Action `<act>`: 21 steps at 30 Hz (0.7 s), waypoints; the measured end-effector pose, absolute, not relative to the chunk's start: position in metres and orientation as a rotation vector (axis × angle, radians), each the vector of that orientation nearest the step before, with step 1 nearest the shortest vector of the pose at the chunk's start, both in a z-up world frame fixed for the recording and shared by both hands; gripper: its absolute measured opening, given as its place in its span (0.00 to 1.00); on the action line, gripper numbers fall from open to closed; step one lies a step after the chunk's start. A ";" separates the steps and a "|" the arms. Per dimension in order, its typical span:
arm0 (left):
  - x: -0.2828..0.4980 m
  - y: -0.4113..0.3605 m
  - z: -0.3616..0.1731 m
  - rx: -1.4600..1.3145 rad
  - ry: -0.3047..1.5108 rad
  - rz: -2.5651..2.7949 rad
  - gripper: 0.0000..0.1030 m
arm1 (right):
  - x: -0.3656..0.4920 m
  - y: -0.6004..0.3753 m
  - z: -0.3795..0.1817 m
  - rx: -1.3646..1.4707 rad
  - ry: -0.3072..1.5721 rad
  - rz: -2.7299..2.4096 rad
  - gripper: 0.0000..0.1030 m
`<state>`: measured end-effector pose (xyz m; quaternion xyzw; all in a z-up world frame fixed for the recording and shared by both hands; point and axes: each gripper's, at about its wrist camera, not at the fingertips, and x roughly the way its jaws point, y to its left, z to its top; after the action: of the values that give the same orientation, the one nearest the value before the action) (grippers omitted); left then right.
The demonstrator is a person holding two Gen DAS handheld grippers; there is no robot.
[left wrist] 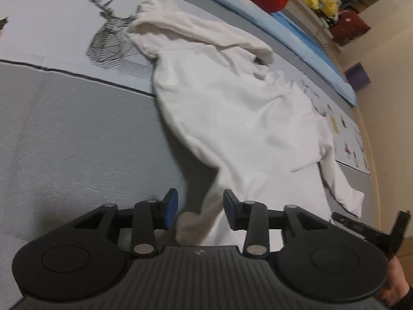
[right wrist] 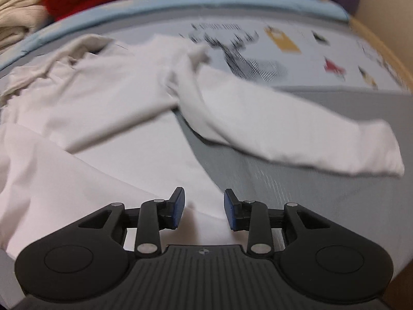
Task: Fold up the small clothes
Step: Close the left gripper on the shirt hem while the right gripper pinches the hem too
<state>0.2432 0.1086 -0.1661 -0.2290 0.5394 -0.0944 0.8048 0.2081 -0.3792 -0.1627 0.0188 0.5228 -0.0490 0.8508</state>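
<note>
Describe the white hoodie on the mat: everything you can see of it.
The white long-sleeved hooded sweatshirt looks like soft, thick cotton fleece, plain and unprinted. It lies spread but rumpled on the grey printed floor mat, unfolded. Its hood is bunched at the far end, over the mat's deer print. One sleeve stretches out flat to the side in the right wrist view. A sleeve cuff lies between the open fingers of the left gripper; the right gripper hovers open above the hem.
</note>
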 end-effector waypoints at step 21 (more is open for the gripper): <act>0.195 0.119 -0.108 -0.380 0.964 -0.300 0.06 | 0.189 -0.405 -0.143 0.244 0.976 -0.080 0.05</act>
<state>0.1945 0.1189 -0.1080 -0.1808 0.4588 -0.1427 0.8582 0.1887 -0.4051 -0.1433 0.1170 0.4677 -0.0381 0.8753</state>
